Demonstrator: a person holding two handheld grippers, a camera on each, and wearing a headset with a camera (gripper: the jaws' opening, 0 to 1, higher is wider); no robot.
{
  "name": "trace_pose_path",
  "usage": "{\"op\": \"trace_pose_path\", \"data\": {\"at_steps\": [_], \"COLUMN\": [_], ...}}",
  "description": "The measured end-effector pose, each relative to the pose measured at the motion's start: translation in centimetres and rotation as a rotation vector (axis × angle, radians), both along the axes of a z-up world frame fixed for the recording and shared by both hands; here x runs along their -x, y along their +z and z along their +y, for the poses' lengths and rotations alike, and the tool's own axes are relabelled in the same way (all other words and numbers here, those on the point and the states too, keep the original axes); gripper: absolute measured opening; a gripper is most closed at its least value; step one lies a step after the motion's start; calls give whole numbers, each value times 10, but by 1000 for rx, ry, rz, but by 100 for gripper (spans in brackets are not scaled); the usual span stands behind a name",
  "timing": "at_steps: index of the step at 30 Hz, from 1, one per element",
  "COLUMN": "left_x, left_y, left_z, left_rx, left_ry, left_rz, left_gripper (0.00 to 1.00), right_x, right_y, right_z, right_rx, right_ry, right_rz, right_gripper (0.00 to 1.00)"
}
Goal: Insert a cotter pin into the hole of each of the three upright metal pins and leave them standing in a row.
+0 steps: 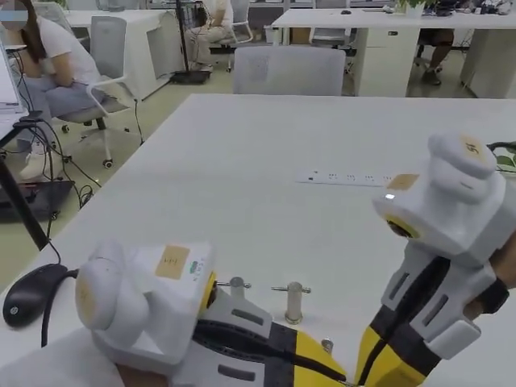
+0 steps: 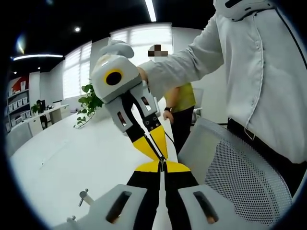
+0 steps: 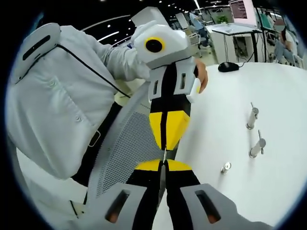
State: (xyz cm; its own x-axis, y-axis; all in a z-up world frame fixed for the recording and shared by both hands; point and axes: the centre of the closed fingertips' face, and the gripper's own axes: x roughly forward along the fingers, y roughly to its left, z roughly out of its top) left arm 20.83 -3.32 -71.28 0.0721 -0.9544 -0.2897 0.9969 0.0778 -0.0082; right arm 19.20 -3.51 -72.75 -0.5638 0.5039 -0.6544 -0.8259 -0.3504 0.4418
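Near the bare pin (image 3: 225, 167), left gripper (image 3: 163, 146) and right gripper (image 3: 163, 164) meet tip to tip, both jaws pinched together on a thin cotter pin (image 3: 163, 154); we reckon we're squaring it up for insertion.

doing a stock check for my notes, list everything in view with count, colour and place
metal pins: three, silver, upright in a row on the table
cross pins: two, silver, through the tops of two metal pins; the third shows none
thin sliver: one, pale, between the two tongs tips; holder unclear
table: one, white, under it all
power strip: one, white, far side of the table
mouse: one, black, table's left edge
chair: one, grey, beyond the table's far edge
seated person: one, white top, far left
left tongs: one, white, black and yellow, shut, tip to tip with the right
right tongs: one, same colours, shut
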Motion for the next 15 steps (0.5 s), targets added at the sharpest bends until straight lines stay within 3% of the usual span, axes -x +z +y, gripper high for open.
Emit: {"op": "trace_pose_path", "data": {"at_steps": [3,6,9,15], "left_x": [-2,-6,-11,-16], "left_y": [-2,-4,-7,-8], "left_z": [0,1,3,4], "left_rx": [-4,-9,-16,-12], "left_ry": [14,37,61,90], "left_rz": [14,26,34,49], "left_gripper": [0,0,0,0], "right_x": [-3,-12,-16,-20], "right_y": [-2,-4,-5,-6], "right_z": [-1,0,1,2], "right_rx": [3,9,9,1], "right_ry": [-2,-8,-25,-21], "right_rz": [-51,-155,-226,-296], "right_gripper": [4,4,4,5]}}
